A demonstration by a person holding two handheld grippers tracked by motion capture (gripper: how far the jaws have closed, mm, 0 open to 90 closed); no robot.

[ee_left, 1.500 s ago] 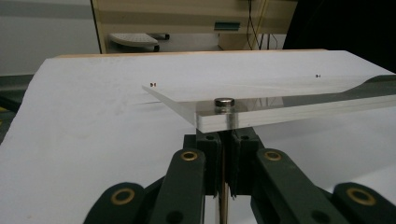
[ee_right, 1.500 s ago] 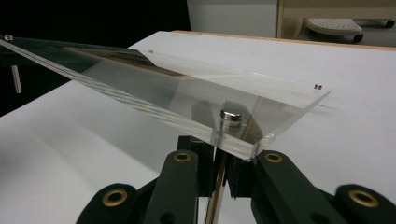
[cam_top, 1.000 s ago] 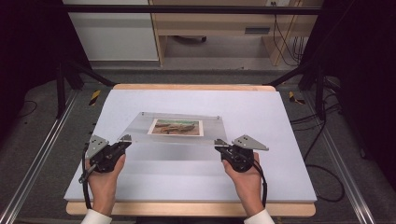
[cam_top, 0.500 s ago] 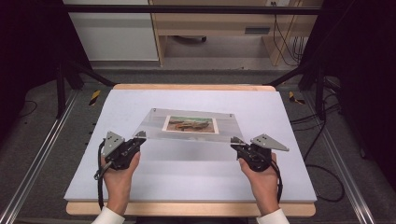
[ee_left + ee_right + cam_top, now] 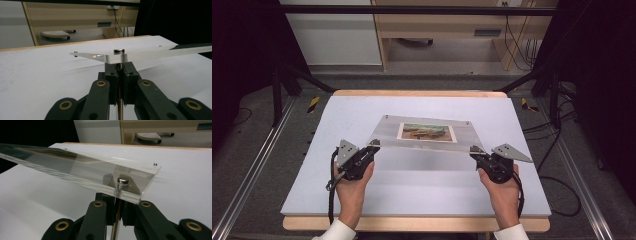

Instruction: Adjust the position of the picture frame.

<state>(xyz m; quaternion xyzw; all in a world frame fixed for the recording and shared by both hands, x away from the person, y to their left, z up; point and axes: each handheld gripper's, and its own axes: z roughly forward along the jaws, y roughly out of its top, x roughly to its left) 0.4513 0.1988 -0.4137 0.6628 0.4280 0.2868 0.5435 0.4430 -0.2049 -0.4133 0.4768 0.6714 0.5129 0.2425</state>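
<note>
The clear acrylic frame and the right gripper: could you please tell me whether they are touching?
Touching. In the right gripper view, the right gripper is shut on the metal standoff post under the clear acrylic frame corner, with no gap.

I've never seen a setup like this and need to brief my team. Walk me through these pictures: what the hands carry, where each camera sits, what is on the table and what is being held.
A person works at a white table with a hand-held two-jaw tool in each hand: the left gripper and the right gripper. The high view looks down from above the person's side. The other two cameras ride on the grippers and look along their black jaws.

The thing being handled is a clear acrylic picture frame with a landscape print sandwiched in it. It rests on small metal posts at its corners. Each gripper is shut on one near-corner post: the left post and the right post. The frame's near edge appears lifted above the table.
</note>
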